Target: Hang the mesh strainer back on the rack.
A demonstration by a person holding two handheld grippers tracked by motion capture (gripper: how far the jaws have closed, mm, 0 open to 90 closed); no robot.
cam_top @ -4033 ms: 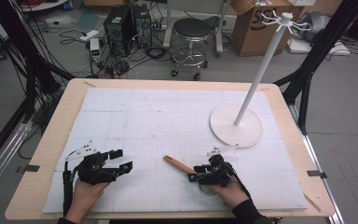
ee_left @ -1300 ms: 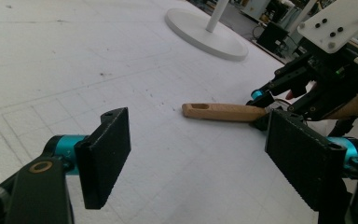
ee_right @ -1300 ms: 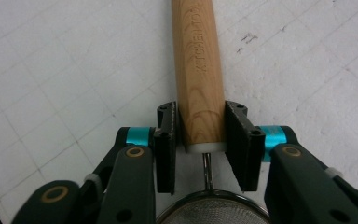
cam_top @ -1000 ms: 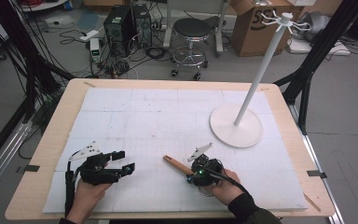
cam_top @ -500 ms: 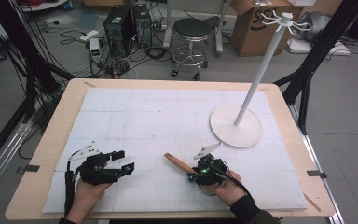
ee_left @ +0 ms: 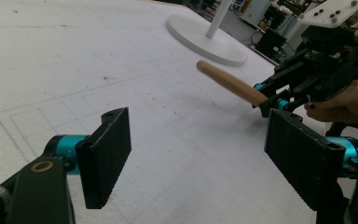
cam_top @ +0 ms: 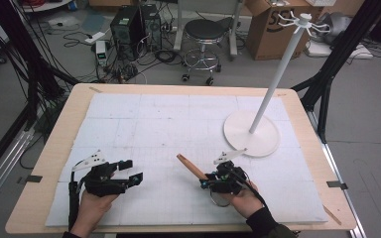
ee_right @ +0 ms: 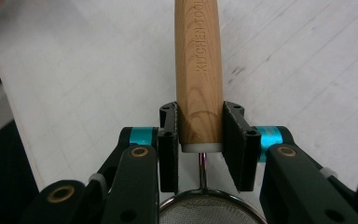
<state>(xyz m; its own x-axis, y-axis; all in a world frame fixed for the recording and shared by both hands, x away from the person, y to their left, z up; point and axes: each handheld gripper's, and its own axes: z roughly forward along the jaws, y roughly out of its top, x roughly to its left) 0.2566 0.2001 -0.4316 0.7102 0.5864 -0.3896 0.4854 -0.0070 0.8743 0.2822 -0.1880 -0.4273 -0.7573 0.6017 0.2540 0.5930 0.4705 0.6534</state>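
- Left hand-held gripper [cam_top: 131, 171]: released, nothing between the jaws, parked near the front-left corner of the surface [cam_top: 54, 148].
- Right hand-held gripper [cam_top: 206, 182]: clenched on the wooden handle [ee_right: 199, 70] of a small mesh strainer [ee_right: 209, 212], near the front edge, right of centre. Handle tip points toward the far-left corner, mesh bowl sits back under the hand.
- Step, as I read it: strainer grasped, transport not yet done.
- Next move likely calls for lifting and carrying it to the white hook stand [cam_top: 251, 134] in the right half; hooks sit high on the pole, so expect a big raise and a re-aim.
- Surface: wood edge, white gridded mat [cam_top: 178, 119].
- Room: stool [cam_top: 207, 30], PC tower [cam_top: 129, 25], cables, cardboard box [cam_top: 270, 25] on the floor beyond the far edge.
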